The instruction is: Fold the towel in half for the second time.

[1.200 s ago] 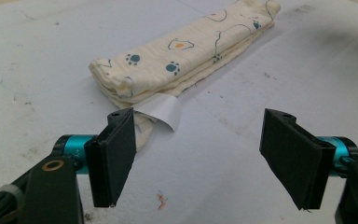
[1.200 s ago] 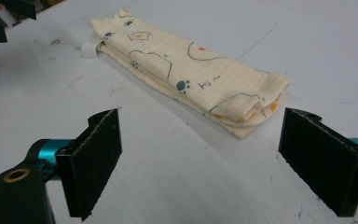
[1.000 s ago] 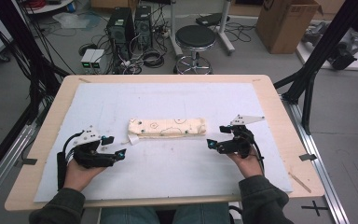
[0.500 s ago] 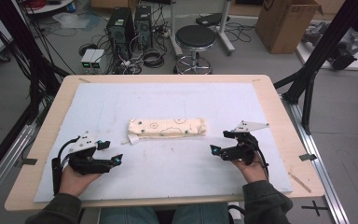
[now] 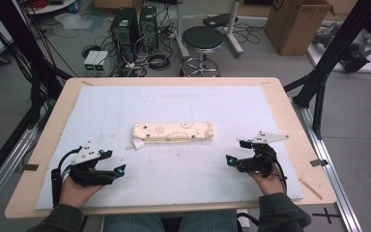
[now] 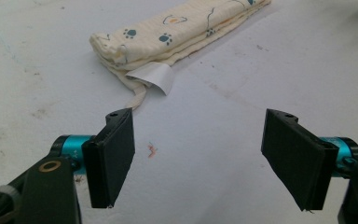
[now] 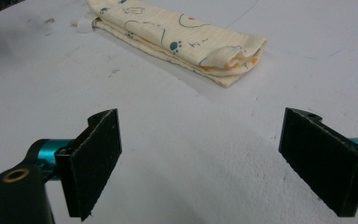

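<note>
We take the folded cloth (image 5: 173, 132) as the landmark. It lies flat near the middle of the white sheet (image 5: 125, 101) covering the bench (image 5: 290, 111), long axis running left to right. It is cream, printed with paw marks and outline figures; the figures are too small to identify. A white tag (image 6: 154, 78) sticks out at its left end, and a thin cord trails from that end toward us.

We hold the left gripper (image 5: 117, 170) well apart from the cloth, on the near side and to its left, over the sheet. Its jaws stand wide apart with nothing between them. In the left gripper view, the far end of the cloth is cut off by the top edge.

We hold the right gripper (image 5: 231, 160) on the near side of the cloth, past its right end, apart from it. Its jaws are likewise spread wide and empty. In the right gripper view, the right jaw is cut off at the picture's edge.
</note>
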Available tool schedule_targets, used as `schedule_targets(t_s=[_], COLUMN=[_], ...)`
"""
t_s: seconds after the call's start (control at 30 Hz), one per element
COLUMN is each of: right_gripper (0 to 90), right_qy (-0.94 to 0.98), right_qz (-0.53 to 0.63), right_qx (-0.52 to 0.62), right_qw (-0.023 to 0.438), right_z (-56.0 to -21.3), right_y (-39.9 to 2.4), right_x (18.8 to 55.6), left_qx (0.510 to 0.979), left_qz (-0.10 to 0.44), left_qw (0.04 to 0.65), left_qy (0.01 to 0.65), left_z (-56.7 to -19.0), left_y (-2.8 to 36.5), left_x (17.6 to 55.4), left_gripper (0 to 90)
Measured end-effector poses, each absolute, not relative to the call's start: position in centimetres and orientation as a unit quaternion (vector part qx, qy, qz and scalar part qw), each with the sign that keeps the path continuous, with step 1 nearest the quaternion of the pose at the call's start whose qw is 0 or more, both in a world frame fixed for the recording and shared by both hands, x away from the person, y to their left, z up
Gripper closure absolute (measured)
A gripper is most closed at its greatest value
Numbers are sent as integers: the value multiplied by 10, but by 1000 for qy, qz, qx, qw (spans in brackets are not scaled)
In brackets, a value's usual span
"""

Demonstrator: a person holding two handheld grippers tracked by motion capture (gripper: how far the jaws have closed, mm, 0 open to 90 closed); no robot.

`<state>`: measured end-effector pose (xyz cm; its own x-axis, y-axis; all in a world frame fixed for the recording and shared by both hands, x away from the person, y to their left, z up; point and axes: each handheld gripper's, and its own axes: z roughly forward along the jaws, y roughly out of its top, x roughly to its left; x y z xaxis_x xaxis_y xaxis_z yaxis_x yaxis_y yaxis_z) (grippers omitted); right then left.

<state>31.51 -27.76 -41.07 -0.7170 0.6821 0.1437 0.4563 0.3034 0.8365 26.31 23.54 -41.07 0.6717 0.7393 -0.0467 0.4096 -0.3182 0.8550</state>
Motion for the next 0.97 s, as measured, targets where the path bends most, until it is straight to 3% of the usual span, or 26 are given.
schedule_targets(t_s=[0.97], right_gripper=[123], right_qy=[805], right_qz=[458], right_qx=[356], right_qw=[124], right_z=[-422], right_y=[-288], right_x=[296], left_qx=[788], left_qz=[181], left_qw=[461], left_qy=[366], left_z=[-414], left_y=[238], left_x=[257], left_gripper=[257])
